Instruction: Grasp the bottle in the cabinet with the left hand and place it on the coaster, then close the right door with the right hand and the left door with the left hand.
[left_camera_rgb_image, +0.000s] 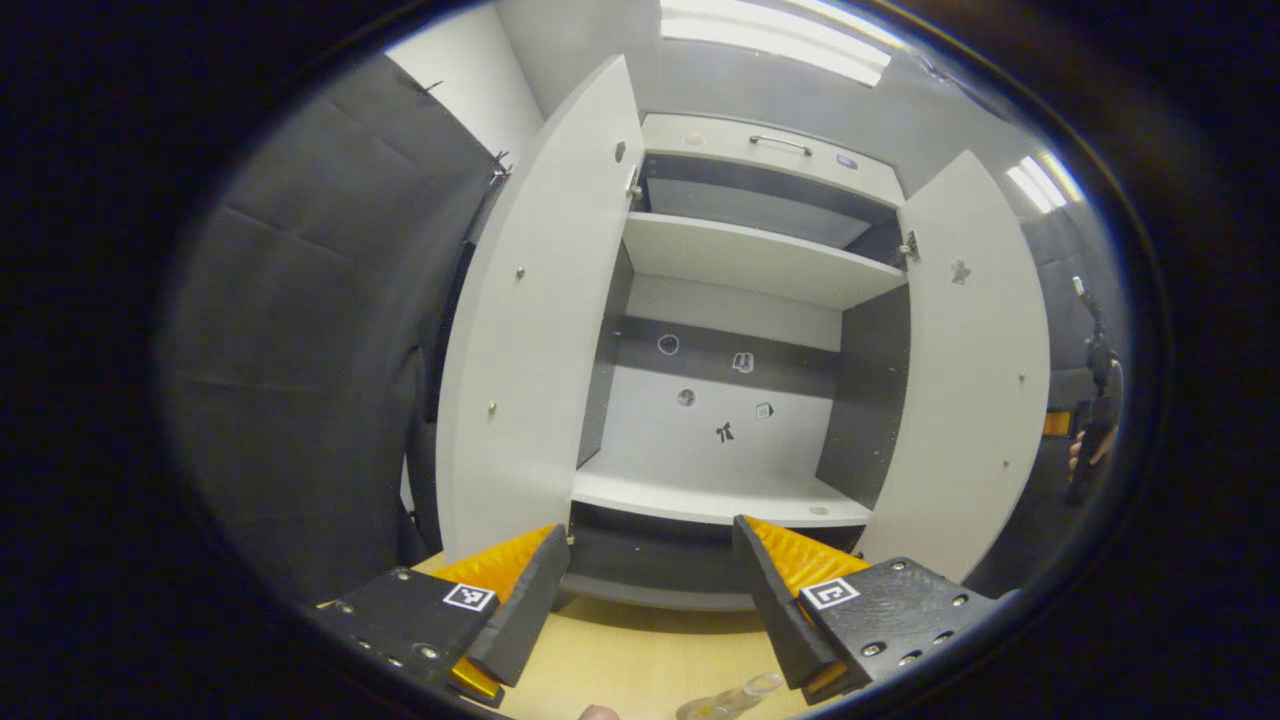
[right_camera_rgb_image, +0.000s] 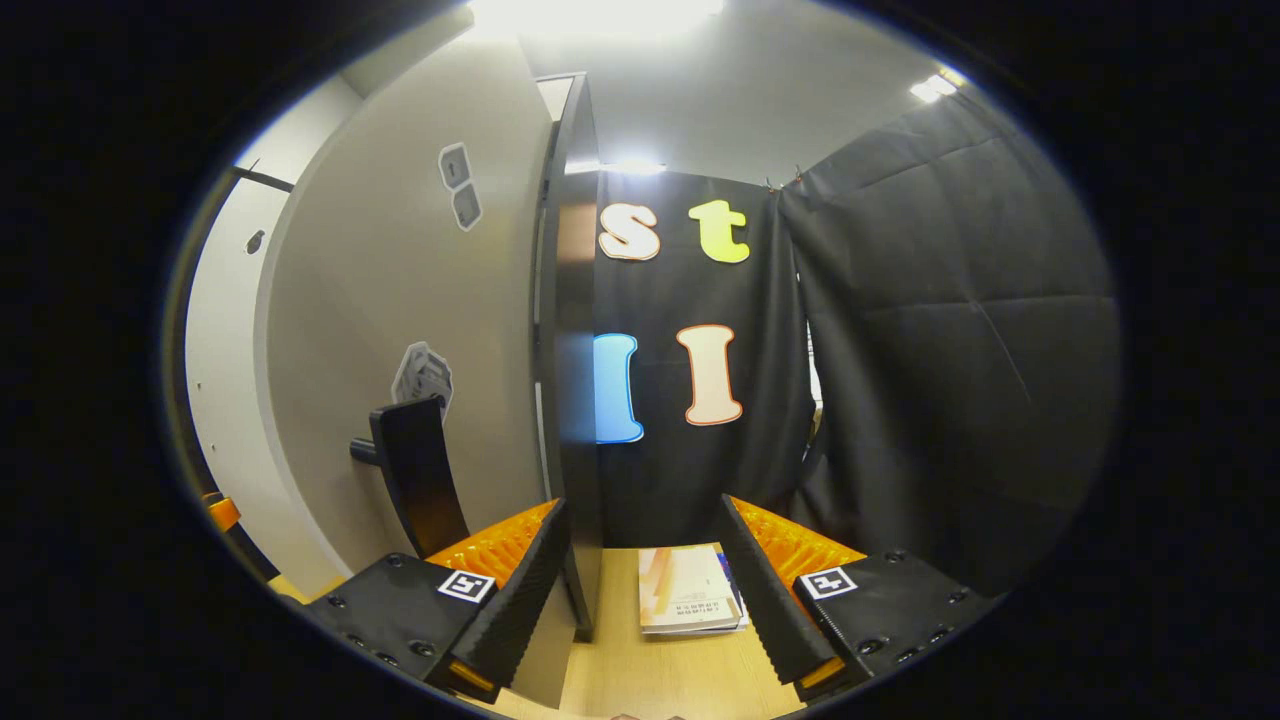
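In the left gripper view the white cabinet (left_camera_rgb_image: 730, 260) stands with both doors swung out and its shelves bare. My left gripper (left_camera_rgb_image: 650, 575) is open in front of the lower shelf, holding nothing. Below it, at the frame's bottom edge, the top of a clear bottle (left_camera_rgb_image: 735, 697) shows above the wooden table (left_camera_rgb_image: 640, 650). The left door (left_camera_rgb_image: 540, 330) and right door (left_camera_rgb_image: 970, 380) flank the opening. In the right gripper view my right gripper (right_camera_rgb_image: 645, 565) is open. The right door's dark edge (right_camera_rgb_image: 570, 400) stands between its fingers, close to the left one, and the black handle (right_camera_rgb_image: 415, 480) is just left of it.
A booklet (right_camera_rgb_image: 690, 590) lies on the table past the right gripper. Black booth cloth (right_camera_rgb_image: 950, 350) hangs behind the door. Past the right door, a hand (left_camera_rgb_image: 1085, 450) holds a dark tool. A fingertip (left_camera_rgb_image: 598, 712) peeks in at the bottom.
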